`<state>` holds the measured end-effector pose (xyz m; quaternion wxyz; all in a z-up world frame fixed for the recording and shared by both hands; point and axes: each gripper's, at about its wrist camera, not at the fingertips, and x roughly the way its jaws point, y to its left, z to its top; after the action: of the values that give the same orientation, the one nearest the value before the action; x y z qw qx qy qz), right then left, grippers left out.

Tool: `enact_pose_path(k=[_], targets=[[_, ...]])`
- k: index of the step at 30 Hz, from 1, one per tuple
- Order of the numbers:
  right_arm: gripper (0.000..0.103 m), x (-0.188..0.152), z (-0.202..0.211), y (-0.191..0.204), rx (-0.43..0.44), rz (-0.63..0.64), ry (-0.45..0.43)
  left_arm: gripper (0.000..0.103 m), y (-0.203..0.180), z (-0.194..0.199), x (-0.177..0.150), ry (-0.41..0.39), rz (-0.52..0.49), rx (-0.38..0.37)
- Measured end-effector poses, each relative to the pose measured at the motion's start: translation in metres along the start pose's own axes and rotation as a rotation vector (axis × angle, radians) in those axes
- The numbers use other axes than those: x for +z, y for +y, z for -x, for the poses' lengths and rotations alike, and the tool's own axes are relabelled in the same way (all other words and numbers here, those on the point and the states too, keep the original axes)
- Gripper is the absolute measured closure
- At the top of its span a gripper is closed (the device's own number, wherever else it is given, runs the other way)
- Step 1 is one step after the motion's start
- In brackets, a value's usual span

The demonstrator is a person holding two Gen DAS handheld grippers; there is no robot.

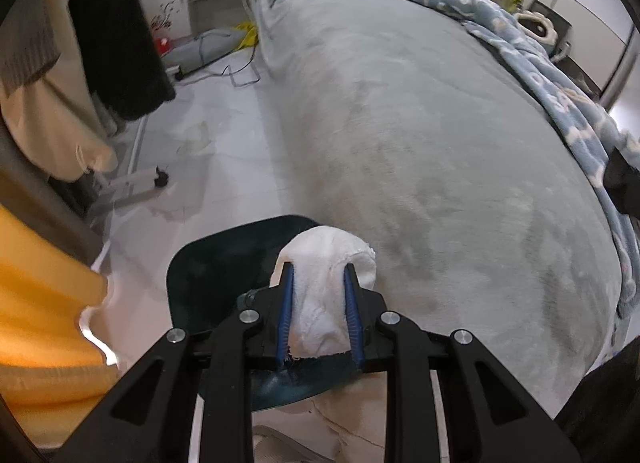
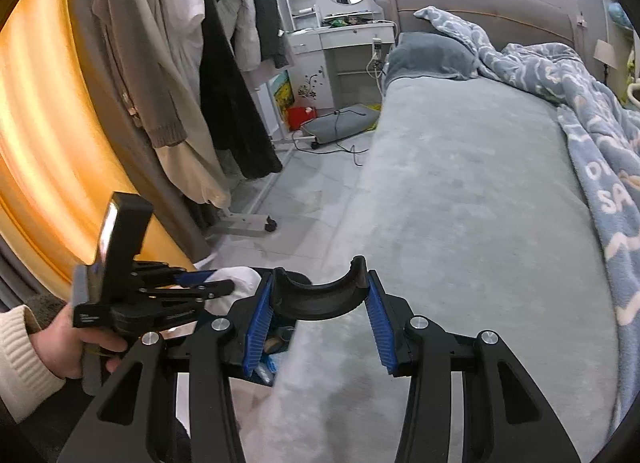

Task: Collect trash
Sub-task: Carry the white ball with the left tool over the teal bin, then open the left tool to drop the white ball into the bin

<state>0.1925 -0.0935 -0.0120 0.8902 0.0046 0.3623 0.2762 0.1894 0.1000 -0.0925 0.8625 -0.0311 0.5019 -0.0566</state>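
Tissue (image 1: pixel 324 291), a crumpled white wad, sits pinched between the blue pads of the left gripper (image 1: pixel 319 313), whose jaws stand nearly closed on it. It hangs over the open mouth of a dark bin (image 1: pixel 212 283) on the floor beside the bed (image 1: pixel 420 151). The bin lies at seven to nine o'clock of the wad in the left wrist view. The right gripper (image 2: pixel 320 313) holds a black curved piece (image 2: pixel 320 301) across jaws about half open; it looks like the bin's rim, though I cannot tell for sure.

To drop it well, I would bring the wad toward nine o'clock until it is wholly inside the rim, then open wide, since soft paper may cling to a pad.
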Motion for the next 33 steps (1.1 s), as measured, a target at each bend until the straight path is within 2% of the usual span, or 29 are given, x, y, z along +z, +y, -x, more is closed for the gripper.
enact_pose_path(k=[12, 20, 29, 33], targets=[[0.057, 0.014, -0.028, 0.040, 0.081, 0.006, 0.012, 0.076, 0.039, -0.037, -0.021, 0.124, 0.096, 0.026], [0.057, 0.019, -0.057, 0.059, 0.110, 0.006, 0.048, 0.075, 0.060, -0.072, -0.043, 0.260, 0.137, 0.019], [0.057, 0.023, -0.088, 0.074, 0.132, 0.003, 0.081, 0.070, 0.078, -0.088, -0.058, 0.321, 0.174, -0.008], [0.057, 0.022, -0.103, 0.077, 0.135, -0.007, 0.102, 0.063, 0.089, -0.088, -0.062, 0.323, 0.194, -0.022]])
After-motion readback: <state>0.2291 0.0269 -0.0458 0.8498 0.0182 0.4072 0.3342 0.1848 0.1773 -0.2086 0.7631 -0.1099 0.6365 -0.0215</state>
